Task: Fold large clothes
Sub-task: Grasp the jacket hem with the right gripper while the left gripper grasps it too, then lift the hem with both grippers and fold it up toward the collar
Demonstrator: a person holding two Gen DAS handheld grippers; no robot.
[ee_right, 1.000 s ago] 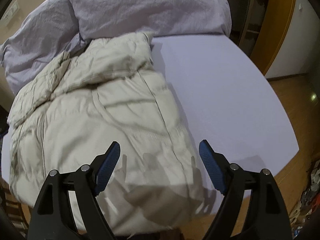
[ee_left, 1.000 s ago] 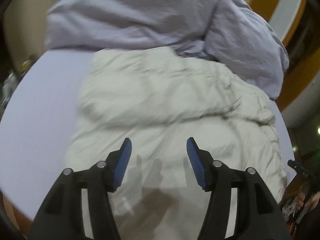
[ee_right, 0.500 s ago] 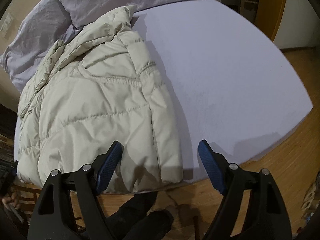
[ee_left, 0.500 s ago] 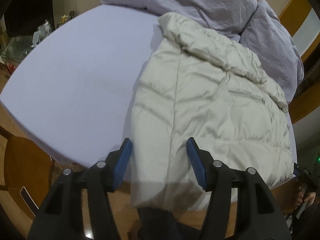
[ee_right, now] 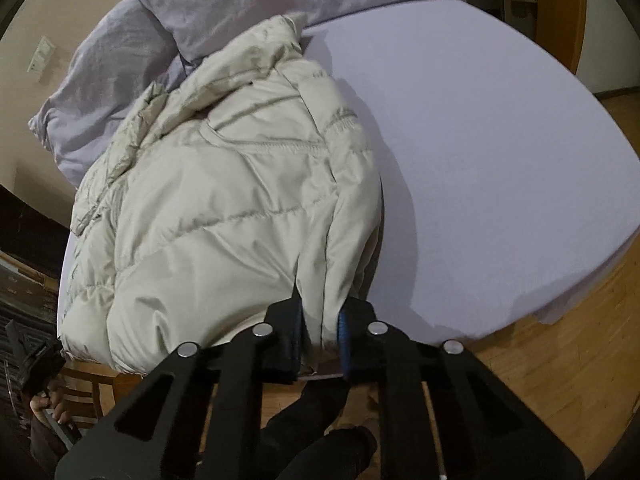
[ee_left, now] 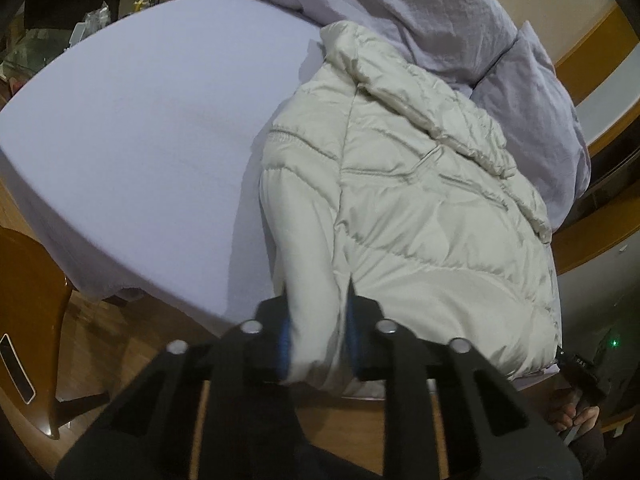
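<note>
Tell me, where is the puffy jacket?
The puffy jacket lies on the bed near its front edge, below the lilac pillows.

Quilted jacket (ee_left: 420,208) w/ slight sheen, prob. nylon, matt cloth sheet (ee_left: 140,128), glossy wood floor (ee_right: 580,320)

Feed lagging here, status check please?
Left gripper closing on jacket sleeve end. Right gripper shut on other sleeve end. Jacket flat on bed. Nothing blocking.

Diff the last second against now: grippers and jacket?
Both grippers went from open above the jacket to its near hem. The left gripper is closing on one hem corner, fabric between the pads; the right gripper has shut on the other. Jacket, bed and pillows lie unchanged.
</note>
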